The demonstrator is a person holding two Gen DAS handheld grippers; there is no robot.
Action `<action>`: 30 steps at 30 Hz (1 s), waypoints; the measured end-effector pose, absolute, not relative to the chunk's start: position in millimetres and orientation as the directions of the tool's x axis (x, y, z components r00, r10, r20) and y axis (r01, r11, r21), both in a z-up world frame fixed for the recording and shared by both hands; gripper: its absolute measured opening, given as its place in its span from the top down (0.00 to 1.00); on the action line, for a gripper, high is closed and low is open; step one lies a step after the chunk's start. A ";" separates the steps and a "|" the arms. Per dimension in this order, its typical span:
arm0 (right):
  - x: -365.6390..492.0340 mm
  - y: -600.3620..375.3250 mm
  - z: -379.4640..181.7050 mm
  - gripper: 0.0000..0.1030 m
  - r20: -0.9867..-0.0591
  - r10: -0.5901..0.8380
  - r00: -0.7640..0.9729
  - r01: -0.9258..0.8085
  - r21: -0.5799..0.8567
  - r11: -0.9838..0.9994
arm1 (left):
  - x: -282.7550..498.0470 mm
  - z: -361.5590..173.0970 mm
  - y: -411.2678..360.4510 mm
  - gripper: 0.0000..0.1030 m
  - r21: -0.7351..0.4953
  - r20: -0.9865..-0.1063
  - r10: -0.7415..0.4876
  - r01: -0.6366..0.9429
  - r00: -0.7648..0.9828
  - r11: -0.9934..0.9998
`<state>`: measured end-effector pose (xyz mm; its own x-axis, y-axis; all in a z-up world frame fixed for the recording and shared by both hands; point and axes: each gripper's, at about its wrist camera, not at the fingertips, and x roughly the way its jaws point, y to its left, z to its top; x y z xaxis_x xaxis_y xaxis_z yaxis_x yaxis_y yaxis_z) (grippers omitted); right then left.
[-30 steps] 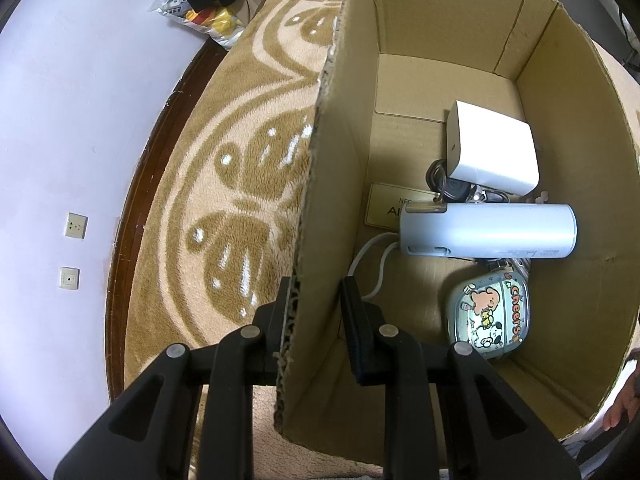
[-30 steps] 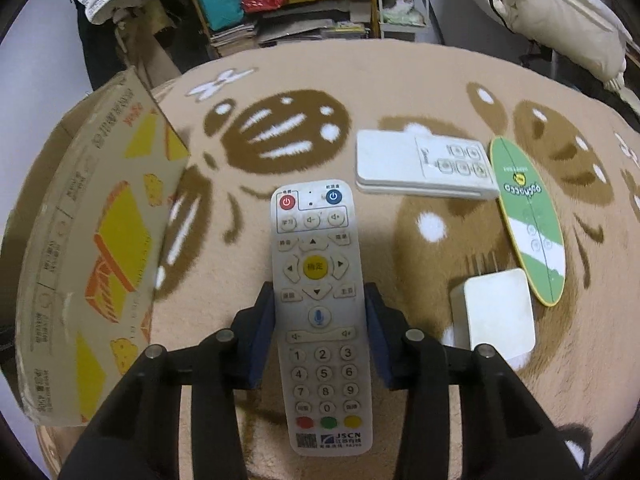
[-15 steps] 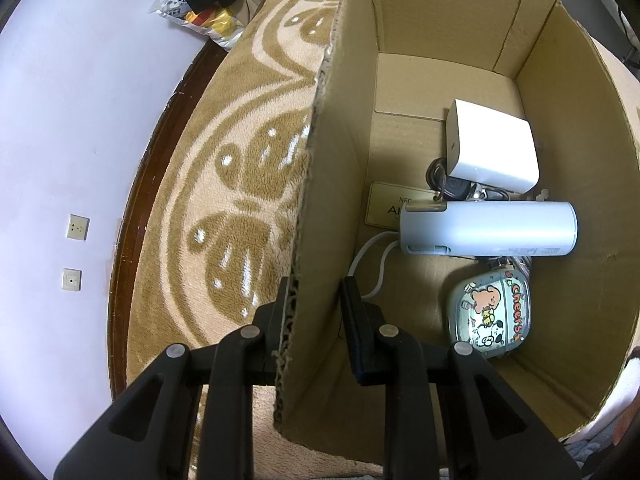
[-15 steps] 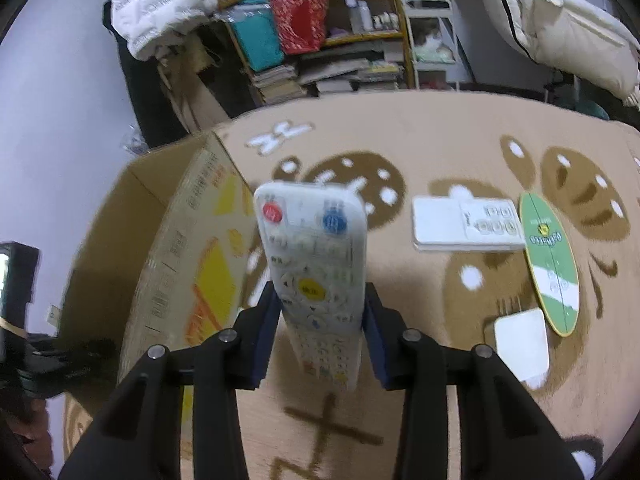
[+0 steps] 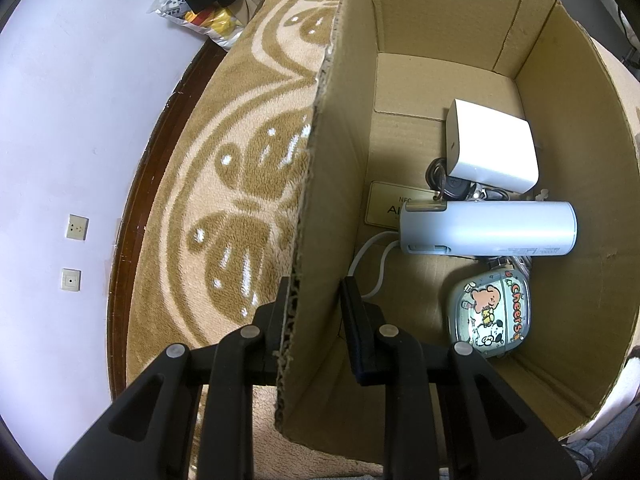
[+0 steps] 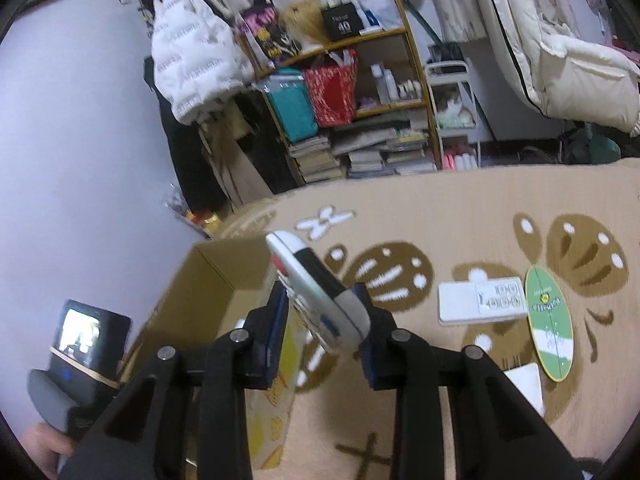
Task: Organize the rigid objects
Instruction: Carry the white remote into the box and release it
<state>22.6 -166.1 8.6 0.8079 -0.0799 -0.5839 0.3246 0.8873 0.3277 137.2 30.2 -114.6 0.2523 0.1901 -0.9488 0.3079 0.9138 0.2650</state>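
My left gripper [image 5: 316, 300] is shut on the near wall of the cardboard box [image 5: 332, 200], one finger inside and one outside. In the box lie a white adapter [image 5: 492, 152], a pale cylinder [image 5: 488, 228], a cartoon tin [image 5: 490, 316], a card and keys. My right gripper [image 6: 322, 308] holds the grey remote [image 6: 316, 292] in the air, tilted on its edge, jaws still closing on it. The box [image 6: 240, 268] sits just left of it. On the carpet remain a white flat remote [image 6: 480, 300], a green oval board [image 6: 550, 320] and a white square adapter [image 6: 524, 380].
The box stands on a brown patterned carpet [image 5: 224, 200] near a pale wall. Beyond the carpet are crowded shelves [image 6: 360, 120], stacked books and hanging coats. The left gripper's handle with a small screen [image 6: 80, 344] and a hand [image 6: 44, 448] show at the lower left.
My right gripper has lifted the remote off the carpet and tipped upward, and the remote has turned onto its edge between the jaws. The left gripper and box have not moved.
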 end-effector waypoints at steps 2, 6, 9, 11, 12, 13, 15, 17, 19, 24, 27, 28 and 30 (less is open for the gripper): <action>20.6 -164.0 15.0 0.68 -0.563 -0.071 0.823 0.308 0.339 0.889 | 137.2 -114.5 30.2 0.77 0.265 -0.949 0.190 0.307 0.252 0.914; 15.3 -156.6 30.6 0.68 -0.508 -0.043 0.860 0.260 0.365 0.894 | 137.1 -114.4 30.0 0.77 0.265 -0.949 0.190 0.308 0.252 0.914; 11.7 -150.2 39.0 0.67 -0.472 -0.018 0.881 0.219 0.375 0.900 | 137.3 -114.5 30.2 0.77 0.265 -0.949 0.190 0.308 0.252 0.914; 11.0 -144.5 42.4 0.67 -0.453 0.009 0.891 0.185 0.383 0.905 | 137.3 -114.4 30.2 0.77 0.265 -0.949 0.190 0.308 0.252 0.914; 12.0 -141.7 42.8 0.67 -0.450 0.024 0.893 0.170 0.386 0.907 | 137.1 -114.3 30.1 0.77 0.266 -0.949 0.191 0.308 0.252 0.913; 13.7 -138.0 42.0 0.67 -0.450 0.036 0.892 0.159 0.387 0.908 | 137.1 -114.3 30.2 0.77 0.266 -0.949 0.191 0.308 0.252 0.914; 17.7 -131.3 37.4 0.67 -0.457 0.063 0.887 0.134 0.386 0.913 | 137.4 -114.4 30.3 0.77 0.265 -0.949 0.190 0.308 0.252 0.914; 21.7 -124.6 29.2 0.67 -0.467 0.091 0.879 0.114 0.392 0.913 | 137.4 -114.4 30.3 0.77 0.264 -0.949 0.189 0.307 0.252 0.914; 27.3 -118.7 19.5 0.67 -0.491 0.127 0.862 0.097 0.406 0.909 | 137.2 -114.2 30.2 0.77 0.263 -0.949 0.189 0.307 0.251 0.915; 41.3 -106.4 -3.9 0.67 -0.559 0.199 0.805 0.065 0.417 0.907 | 137.3 -114.6 30.5 0.77 0.263 -0.950 0.188 0.307 0.251 0.915; 45.9 -102.0 -15.1 0.67 -0.600 0.196 0.776 0.072 0.393 0.917 | 137.3 -114.9 31.0 0.77 0.260 -0.950 0.187 0.307 0.249 0.916; 47.1 -101.9 -18.2 0.67 -0.612 0.192 0.767 0.078 0.386 0.919 | 137.2 -114.8 31.1 0.77 0.260 -0.950 0.187 0.307 0.249 0.916; 47.8 -103.7 -24.5 0.67 -0.632 0.192 0.751 0.085 0.381 0.921 | 136.9 -114.8 30.9 0.77 0.260 -0.950 0.186 0.308 0.249 0.915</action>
<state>47.8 -103.7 -24.5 0.7506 0.1923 -0.6321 0.0849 0.9207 0.3810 136.9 30.9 -114.8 0.2490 0.1861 -0.9505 0.3082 0.9151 0.2599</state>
